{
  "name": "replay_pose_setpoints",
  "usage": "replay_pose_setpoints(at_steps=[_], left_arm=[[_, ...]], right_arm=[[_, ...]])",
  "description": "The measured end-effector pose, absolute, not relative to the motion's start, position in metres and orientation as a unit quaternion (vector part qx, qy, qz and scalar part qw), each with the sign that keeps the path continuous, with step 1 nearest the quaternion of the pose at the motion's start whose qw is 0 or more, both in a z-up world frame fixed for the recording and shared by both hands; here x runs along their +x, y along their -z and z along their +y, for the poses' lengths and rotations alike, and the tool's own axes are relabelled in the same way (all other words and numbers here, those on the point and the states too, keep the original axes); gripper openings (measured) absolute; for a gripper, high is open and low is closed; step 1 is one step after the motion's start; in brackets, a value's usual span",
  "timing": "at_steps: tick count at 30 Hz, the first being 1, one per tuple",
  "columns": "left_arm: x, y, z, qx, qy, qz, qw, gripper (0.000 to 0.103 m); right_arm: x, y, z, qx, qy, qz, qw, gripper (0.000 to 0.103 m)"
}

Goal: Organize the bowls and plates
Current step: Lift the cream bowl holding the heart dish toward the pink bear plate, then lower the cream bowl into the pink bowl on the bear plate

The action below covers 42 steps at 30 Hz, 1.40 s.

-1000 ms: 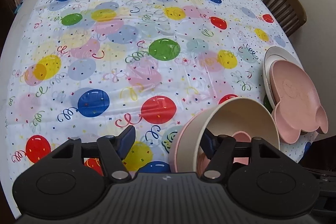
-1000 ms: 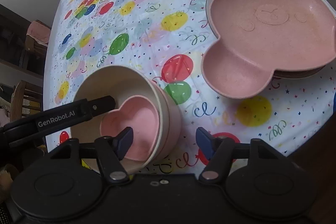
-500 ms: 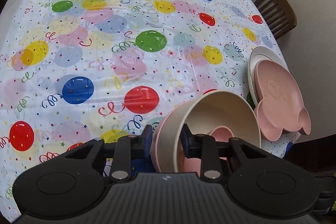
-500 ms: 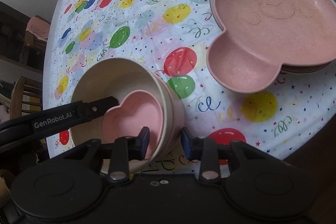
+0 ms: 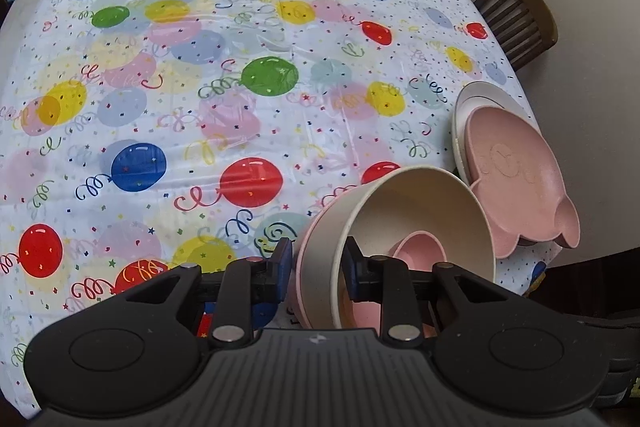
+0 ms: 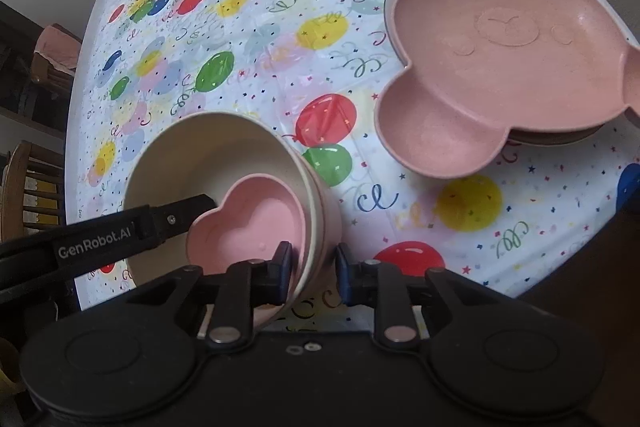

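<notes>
Both tongs, spread wide a second ago, have closed onto opposite sides of the nested bowl stack.

Left tongs [image 5: 316, 269] pinch the rim of the cream round speckled bowl [image 5: 416, 215] and the pale pink bowl [image 5: 310, 247] nested outside it, one pad inside, one outside; right tongs [image 6: 312, 273] are still closing on the near wall of the same stack, rim between the pads. The small pink heart-shaped dish [image 6: 252, 223] sits inside the cream bowl, just ahead of the right tongs. The stack tilts slightly, so a level two-handed lift looks needed. Beyond, to the right, the pink bear-face divided plate [image 6: 500, 59] rests on a cream round plate [image 5: 480, 99] near the edge of the desk under a balloon-print cloth [image 5: 260, 115]. Only the right view shows the heart outline and the left tongs' arm; only the left view shows the pink outer bowl clearly.
</notes>
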<state>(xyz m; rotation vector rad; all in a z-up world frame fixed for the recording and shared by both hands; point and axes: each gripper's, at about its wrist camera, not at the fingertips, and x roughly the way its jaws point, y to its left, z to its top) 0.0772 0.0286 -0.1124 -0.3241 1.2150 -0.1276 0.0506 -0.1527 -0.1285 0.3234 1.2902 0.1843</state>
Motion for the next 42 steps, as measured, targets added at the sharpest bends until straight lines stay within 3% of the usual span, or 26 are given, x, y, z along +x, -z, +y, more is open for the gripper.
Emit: replay_pose_setpoints(at_steps=[23,42], left_arm=[[0.127,0.042,-0.078,-0.121,0.101,0.527,0.835,0.025],[0.179,0.076,-0.167,-0.116,0.090,0.563,0.813,0.026]], right_arm=[[0.084,0.055,-0.239,0.128,-0.076,0.550,0.822,0.020],[0.146,0.066,-0.326,0.104,-0.070,0.575,0.808,0.020]])
